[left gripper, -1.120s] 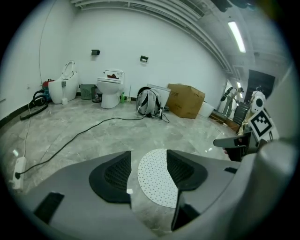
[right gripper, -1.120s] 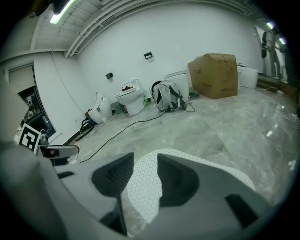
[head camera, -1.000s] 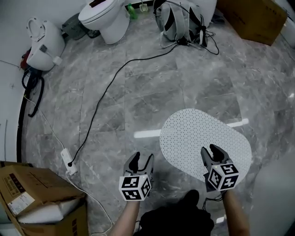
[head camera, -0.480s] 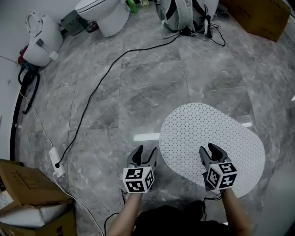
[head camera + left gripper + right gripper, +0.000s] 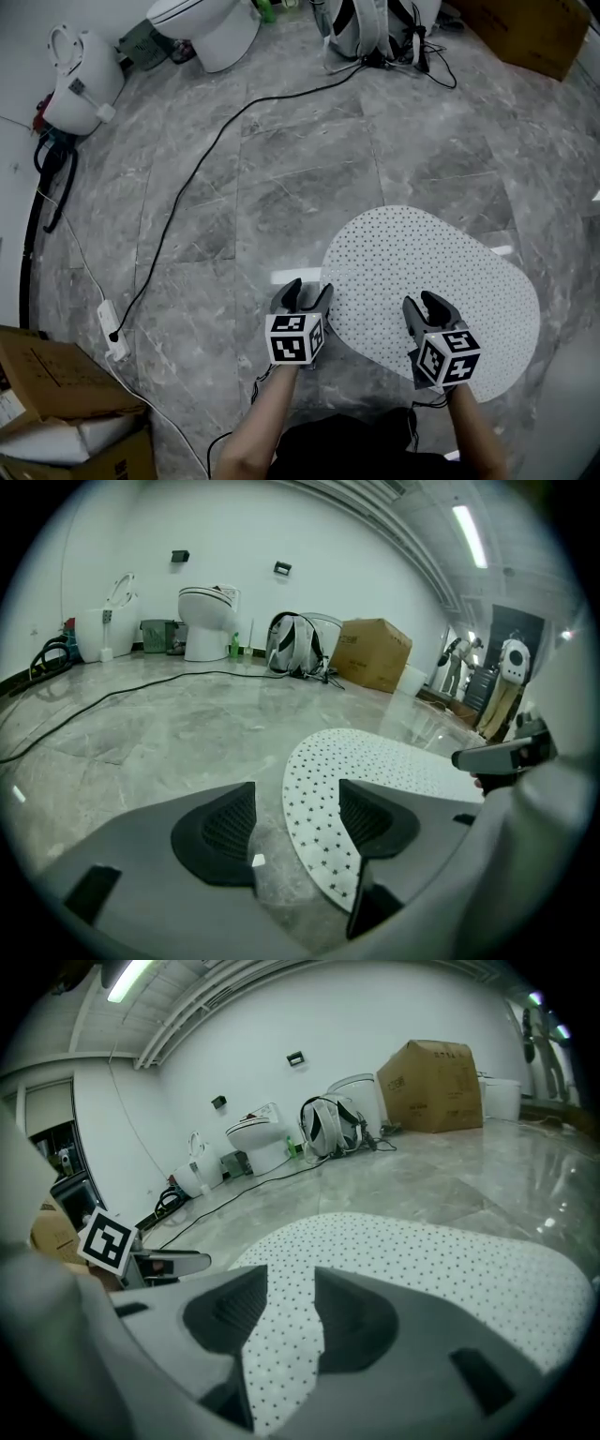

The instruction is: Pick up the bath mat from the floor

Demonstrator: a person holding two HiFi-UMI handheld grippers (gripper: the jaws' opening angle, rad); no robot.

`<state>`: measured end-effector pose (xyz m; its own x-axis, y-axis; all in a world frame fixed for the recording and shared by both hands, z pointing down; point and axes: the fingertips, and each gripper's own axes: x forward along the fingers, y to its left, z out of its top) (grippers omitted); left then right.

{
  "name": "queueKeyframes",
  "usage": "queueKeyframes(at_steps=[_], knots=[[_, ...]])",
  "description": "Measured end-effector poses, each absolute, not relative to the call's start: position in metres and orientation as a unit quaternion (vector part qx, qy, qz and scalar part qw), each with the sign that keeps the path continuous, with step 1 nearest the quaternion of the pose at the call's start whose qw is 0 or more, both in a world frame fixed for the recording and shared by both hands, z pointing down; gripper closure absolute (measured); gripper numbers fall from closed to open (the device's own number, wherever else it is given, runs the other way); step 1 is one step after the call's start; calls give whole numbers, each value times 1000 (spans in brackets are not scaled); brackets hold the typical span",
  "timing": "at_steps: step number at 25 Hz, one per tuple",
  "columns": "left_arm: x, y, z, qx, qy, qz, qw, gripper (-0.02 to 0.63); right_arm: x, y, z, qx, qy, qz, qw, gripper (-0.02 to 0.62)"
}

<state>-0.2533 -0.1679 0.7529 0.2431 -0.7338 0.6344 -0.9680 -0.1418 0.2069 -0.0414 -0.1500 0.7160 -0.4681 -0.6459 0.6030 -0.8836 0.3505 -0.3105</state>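
Two grippers, neither clamped. The left gripper (image 5: 305, 291) has been brought to the near-left edge of the bath mat (image 5: 422, 258), its jaws opening astride that edge. The right gripper (image 5: 424, 305) is held over the mat with jaws apart. The mat lies flat on the floor (image 5: 234, 216). An edge grasp is judged next.

The floor (image 5: 281, 187) is polished grey marble-look tile, glossy enough to mirror the ceiling lights as pale streaks. At 4 o'clock the bath mat (image 5: 422, 253) is white and matt. It is a thin flat sheet that looks like rubber or soft plastic, pierced all over with small dark holes. The toilet (image 5: 202, 28) at 11 o'clock is smooth, glossy white ceramic. The backpack (image 5: 361, 23) at 12 o'clock is grey cloth with black straps. A black cable (image 5: 187, 187) with a smooth sheath crosses the tiles. The cardboard box (image 5: 47, 384) at 7 o'clock is matt brown, as is the second box (image 5: 534, 33) at 1 o'clock.
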Motion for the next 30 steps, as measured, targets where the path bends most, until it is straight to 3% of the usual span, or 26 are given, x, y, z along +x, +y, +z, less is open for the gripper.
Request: queueKeyframes(at_steps=[9,21,26,30], knots=[[-229,-207,802,720,-553,250,337,302,-15,-140,718,509,-776,324,184,437],[-204,-203,807,736,-507,311,323,290,-5,-132,719,518,-767,334,179,437],[-181,-195,806,755,-468,334,315,406,-6,-131,717,521,-765,334,178,437],[-150,-188,793,783,-443,329,287,569,3,-127,716,531,-757,339,174,437]])
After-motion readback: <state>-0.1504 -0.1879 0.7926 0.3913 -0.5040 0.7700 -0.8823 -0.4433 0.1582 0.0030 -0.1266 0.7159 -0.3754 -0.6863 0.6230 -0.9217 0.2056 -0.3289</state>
